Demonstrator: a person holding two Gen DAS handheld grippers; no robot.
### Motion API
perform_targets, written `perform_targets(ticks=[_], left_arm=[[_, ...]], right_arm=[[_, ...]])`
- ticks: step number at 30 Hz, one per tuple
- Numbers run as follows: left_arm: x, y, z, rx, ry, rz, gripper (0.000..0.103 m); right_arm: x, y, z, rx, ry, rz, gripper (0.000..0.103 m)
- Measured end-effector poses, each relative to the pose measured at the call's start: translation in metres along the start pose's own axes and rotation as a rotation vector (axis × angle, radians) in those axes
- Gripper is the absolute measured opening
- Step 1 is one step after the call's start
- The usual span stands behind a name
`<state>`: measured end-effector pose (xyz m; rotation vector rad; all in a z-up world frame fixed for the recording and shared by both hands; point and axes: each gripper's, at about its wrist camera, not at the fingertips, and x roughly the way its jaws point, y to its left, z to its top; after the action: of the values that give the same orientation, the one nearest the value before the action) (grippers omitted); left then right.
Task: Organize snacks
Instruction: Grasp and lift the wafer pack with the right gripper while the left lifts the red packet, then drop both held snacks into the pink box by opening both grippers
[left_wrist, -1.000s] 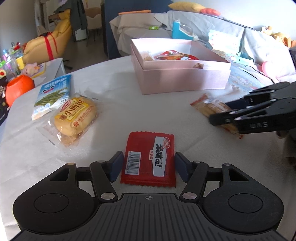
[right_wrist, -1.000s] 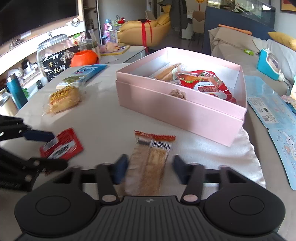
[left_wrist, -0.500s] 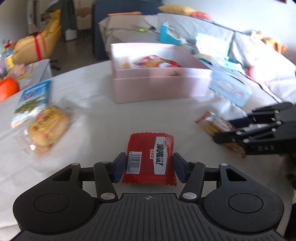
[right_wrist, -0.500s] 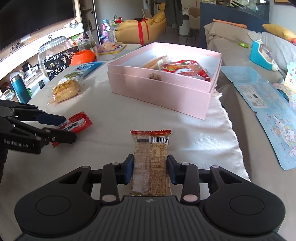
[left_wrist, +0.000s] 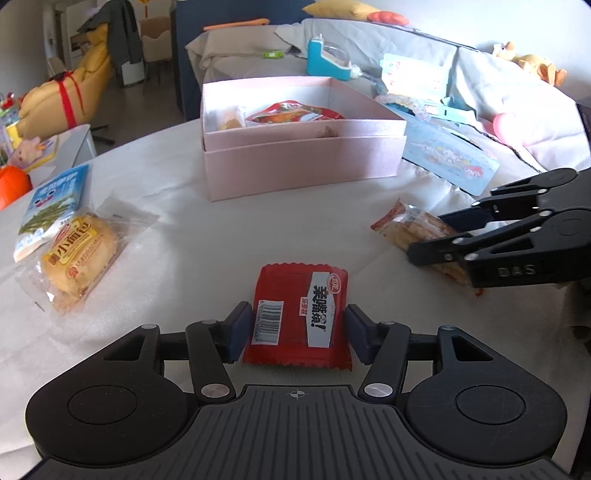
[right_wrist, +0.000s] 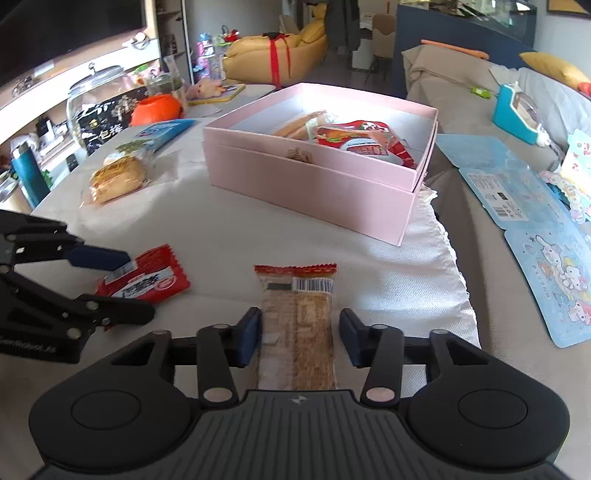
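An open pink box (left_wrist: 295, 170) (right_wrist: 314, 177) with several snacks inside stands on the white tablecloth. My left gripper (left_wrist: 297, 328) is shut on a red snack packet (left_wrist: 301, 315), also seen in the right wrist view (right_wrist: 147, 278). My right gripper (right_wrist: 297, 332) straddles a long brown cracker pack (right_wrist: 297, 325); small gaps show between its pads and the pack. That pack (left_wrist: 413, 229) and the right gripper (left_wrist: 439, 236) also show in the left wrist view.
A bread bun in clear wrap (left_wrist: 79, 254) (right_wrist: 118, 177) and a blue snack bag (left_wrist: 51, 206) (right_wrist: 162, 133) lie at the left. An orange object (right_wrist: 157, 109) and a glass jar (right_wrist: 96, 99) stand beyond. Blue cartoon cards (right_wrist: 554, 269) lie on the sofa at the right.
Both grippers lifted and closed in on their packs, then came back toward the box. The right jaws have widened slightly from half a second ago.
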<state>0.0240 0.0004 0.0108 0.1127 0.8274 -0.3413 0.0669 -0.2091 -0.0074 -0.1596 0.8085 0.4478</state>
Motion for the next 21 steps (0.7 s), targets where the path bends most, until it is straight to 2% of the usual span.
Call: perform_targets(ticks=[8, 11, 15, 18, 20, 21], left_arm=[[-0.004, 0.002, -0.002, -0.029, -0.019, -0.01, 0.059], [-0.02, 0.005, 0.008, -0.05, -0.089, -0.032, 0.058], [-0.065, 0.011, 0.059, -0.043, -0.288, -0.033, 0.058], [-0.079, 0.014, 0.106, -0.038, -0.414, -0.051, 0.063], [-0.07, 0.021, 0.133, -0.079, -0.442, -0.108, 0.066], [-0.055, 0.029, 0.15, -0.123, -0.421, -0.161, 0.066]], right_arm=[[-0.029, -0.009, 0.0, 0.028, -0.051, 0.027, 0.036], [-0.043, -0.021, 0.006, 0.072, -0.079, 0.04, 0.035], [-0.069, -0.038, 0.023, 0.115, -0.158, 0.051, 0.035], [-0.097, -0.048, 0.053, 0.113, -0.266, 0.043, 0.035], [-0.112, -0.053, 0.08, 0.101, -0.338, 0.045, 0.035], [-0.116, -0.055, 0.096, 0.097, -0.367, 0.043, 0.035]])
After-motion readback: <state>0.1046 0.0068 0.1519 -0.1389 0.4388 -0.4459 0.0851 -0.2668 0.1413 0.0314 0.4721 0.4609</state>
